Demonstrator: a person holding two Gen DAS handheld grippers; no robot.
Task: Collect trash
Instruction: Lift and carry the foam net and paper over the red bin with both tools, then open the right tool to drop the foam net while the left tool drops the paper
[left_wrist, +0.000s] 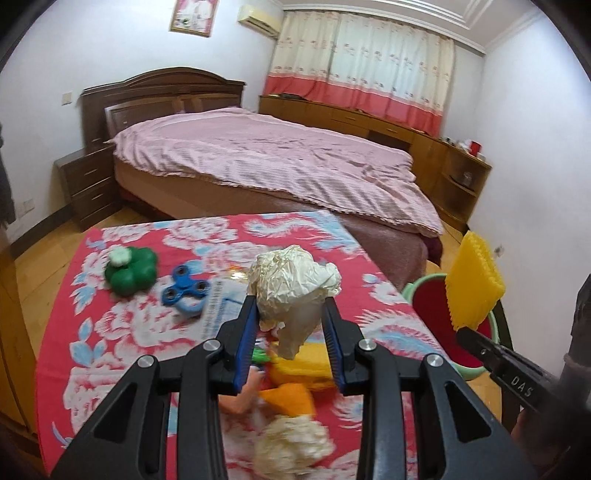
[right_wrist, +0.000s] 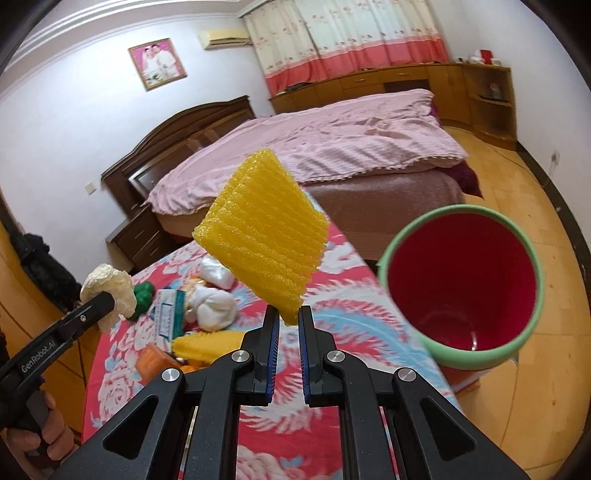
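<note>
1. The left tongs (left_wrist: 291, 317) are clamped on a crumpled ball of cream-white, waxy-looking paper (left_wrist: 293, 282), its creased bulk bulging above the blue ribbed pads and a loose flap hanging down between them.
2. The right tongs (right_wrist: 288, 317) are pressed together on the lower corner of a yellow foam-net fruit sleeve (right_wrist: 264, 236), a flattened, ridged pad that stands up above the pads.
3. The landmark is a round bin with a pale-green rim and a glossy red inside (right_wrist: 461, 288), standing on the floor just beside the counter's edge; it looks empty apart from its bare bottom.
4. The yellow sleeve hangs in the air just beside the bin's rim, on the counter side of it; the paper ball is farther from the bin, over the counter.
5. The counter (left_wrist: 122, 325) is covered by a red cloth printed with white and light-blue flowers.
6. On the cloth, well away from the bin, lie a green lobed plastic toy with a white top (left_wrist: 131, 269) and a blue three-armed fidget spinner (left_wrist: 184, 290).
7. Nearer the bin, under the left tongs, sit another yellow foam sleeve (right_wrist: 207, 343), an orange block (left_wrist: 290, 398) and a blurred cream paper wad (left_wrist: 291, 446).
8. Beyond the bin stands a bed with a pink ribbed cover (left_wrist: 266, 162) and dark wooden headboard; the floor is yellowish wood.
</note>
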